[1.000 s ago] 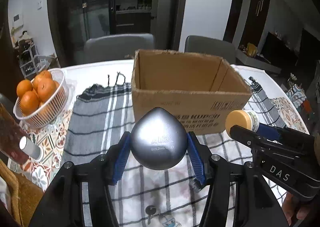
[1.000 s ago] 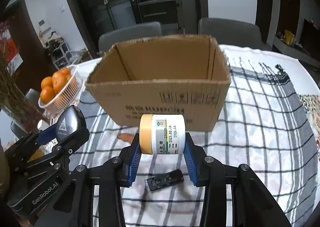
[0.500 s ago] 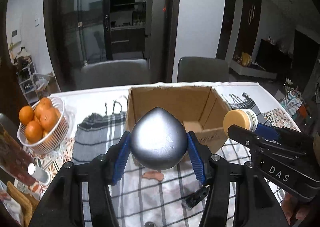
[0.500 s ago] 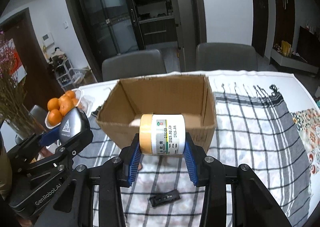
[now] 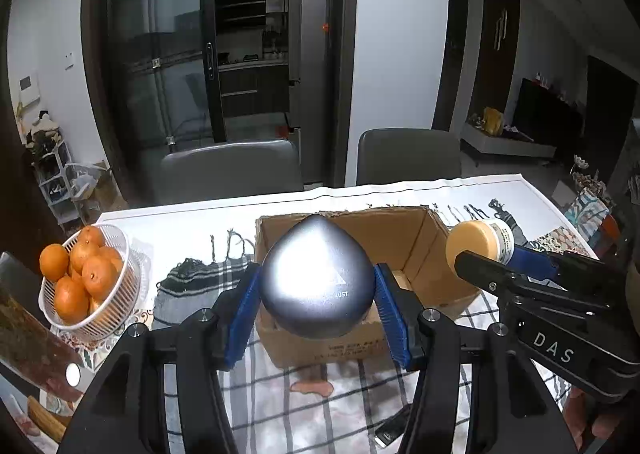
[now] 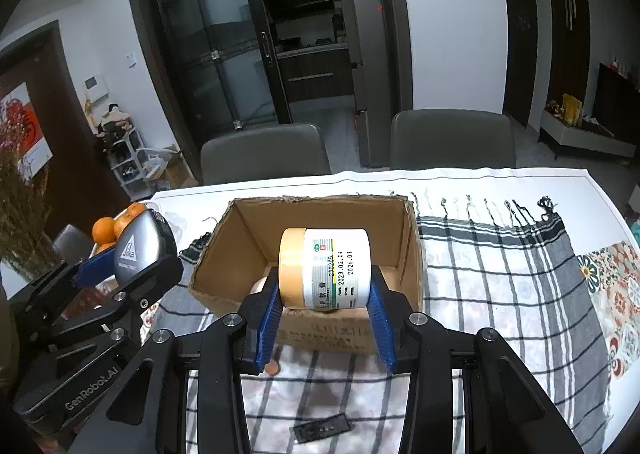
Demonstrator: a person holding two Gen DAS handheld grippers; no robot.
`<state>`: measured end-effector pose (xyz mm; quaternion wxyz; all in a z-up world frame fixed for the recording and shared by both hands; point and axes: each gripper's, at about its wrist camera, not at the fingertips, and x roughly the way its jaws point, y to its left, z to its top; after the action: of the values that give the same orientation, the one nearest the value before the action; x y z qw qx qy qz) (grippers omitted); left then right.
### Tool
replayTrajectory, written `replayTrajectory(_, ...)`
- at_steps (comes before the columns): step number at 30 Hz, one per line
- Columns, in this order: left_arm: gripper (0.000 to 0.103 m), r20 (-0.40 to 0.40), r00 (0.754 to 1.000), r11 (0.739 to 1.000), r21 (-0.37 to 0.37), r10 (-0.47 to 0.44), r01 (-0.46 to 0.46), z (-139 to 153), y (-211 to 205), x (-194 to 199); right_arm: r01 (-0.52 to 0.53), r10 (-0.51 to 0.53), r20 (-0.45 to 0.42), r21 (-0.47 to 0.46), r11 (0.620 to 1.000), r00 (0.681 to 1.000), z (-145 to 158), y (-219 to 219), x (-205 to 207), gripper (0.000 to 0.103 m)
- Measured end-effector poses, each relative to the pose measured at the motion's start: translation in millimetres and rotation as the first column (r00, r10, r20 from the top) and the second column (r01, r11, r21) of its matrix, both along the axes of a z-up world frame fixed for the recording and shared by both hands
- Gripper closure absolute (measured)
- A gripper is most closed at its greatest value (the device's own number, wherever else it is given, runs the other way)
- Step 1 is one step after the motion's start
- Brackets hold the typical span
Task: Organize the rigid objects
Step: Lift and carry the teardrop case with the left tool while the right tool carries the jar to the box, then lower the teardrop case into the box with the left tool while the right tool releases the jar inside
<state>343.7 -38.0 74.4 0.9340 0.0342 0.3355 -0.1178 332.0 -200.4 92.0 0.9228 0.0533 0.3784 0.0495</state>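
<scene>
**Both loads lifted toward the box**

My left gripper (image 5: 318, 308) is clamped on the silver teardrop object (image 5: 316, 274); my right gripper (image 6: 324, 318) is clamped on the yellow-lidded jar (image 6: 324, 268). Both hang over the cardboard box's (image 6: 412, 254) near wall. I'd carry each past that rim, lower, then release separately. Since a second ago both have risen, so the box interior now shows.

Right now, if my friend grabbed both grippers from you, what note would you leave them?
Left gripper: shut on the silver teardrop case, held in the air in front of the cardboard box.
Right gripper: shut on the yellow-lidded jar, also at the box.
Done: both things picked up.
Left: set both in the box. A small black piece lies on the checked cloth; it may need packing too.
</scene>
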Motion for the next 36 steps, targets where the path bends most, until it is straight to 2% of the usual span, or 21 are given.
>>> replayTrajectory(13, 0.048, -0.077, 0.997, 0.999, 0.042, -0.002, 0.006, -15.4, -14.3, 43.5, 0.003, -0.003, -0.082, 0.007, 1.000, 0.997, -20.9, -10.4, 44.6, 0.062)
replayTrajectory(25, 0.047, -0.205, 0.978, 0.998, 0.066, 0.020, -0.007, -53.4, -17.9, 75.2, 0.025, -0.028, -0.173, -0.016, 1.000, 0.985, -51.1, -16.5, 71.3, 0.062)
replayTrajectory(31, 0.036, -0.147, 0.988, 0.993, 0.107, 0.056, -0.041, -49.4, -14.6, 63.0, 0.037, -0.045, -0.175, -0.049, 0.998, 0.983, -55.5, -17.4, 70.3, 0.054)
replayTrajectory(36, 0.028, -0.071, 0.993, 0.985, 0.154, 0.091, -0.080, -39.8, -9.1, 35.8, 0.043, -0.048, -0.161, -0.039, 0.998, 0.986, -54.5, -17.4, 55.8, 0.046)
